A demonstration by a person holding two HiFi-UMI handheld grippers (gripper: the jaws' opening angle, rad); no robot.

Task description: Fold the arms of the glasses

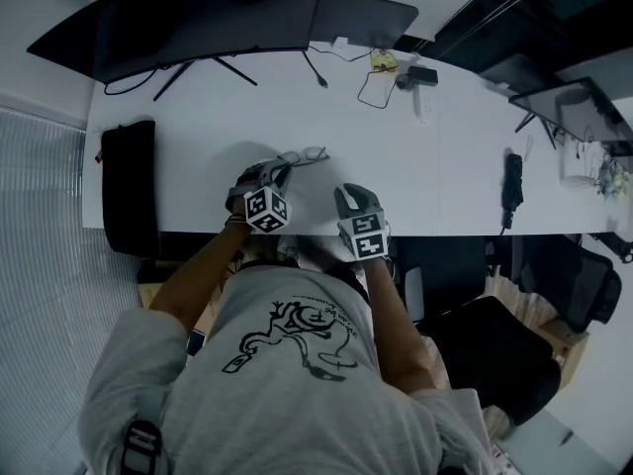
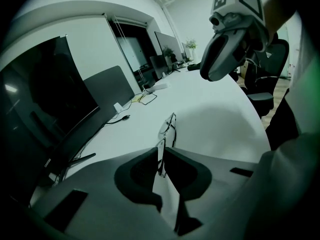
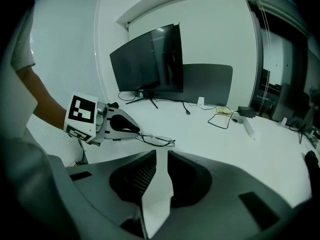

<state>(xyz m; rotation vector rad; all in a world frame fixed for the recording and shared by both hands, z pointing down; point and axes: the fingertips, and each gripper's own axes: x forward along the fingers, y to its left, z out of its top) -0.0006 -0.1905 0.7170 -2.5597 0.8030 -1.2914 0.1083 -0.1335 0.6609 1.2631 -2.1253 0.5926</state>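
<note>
Thin-rimmed glasses (image 1: 303,155) lie near the front of the white table (image 1: 435,166). My left gripper (image 1: 280,169) is shut on their near end; in the left gripper view the frame (image 2: 169,129) runs from between the pads out over the table. From the right gripper view, the left gripper (image 3: 120,126) holds the glasses (image 3: 157,140) level just above the tabletop. My right gripper (image 1: 348,194) hovers to the right of the glasses, apart from them. Its jaws (image 3: 161,156) stand a narrow gap apart with nothing between them. It also hangs above the table in the left gripper view (image 2: 225,49).
Two dark monitors (image 1: 208,18) stand along the far edge. A black bag (image 1: 129,181) sits at the table's left end. Cables and a small device (image 1: 396,72) lie at the back, a black object (image 1: 511,186) at the right. An office chair (image 1: 514,354) stands right of the person.
</note>
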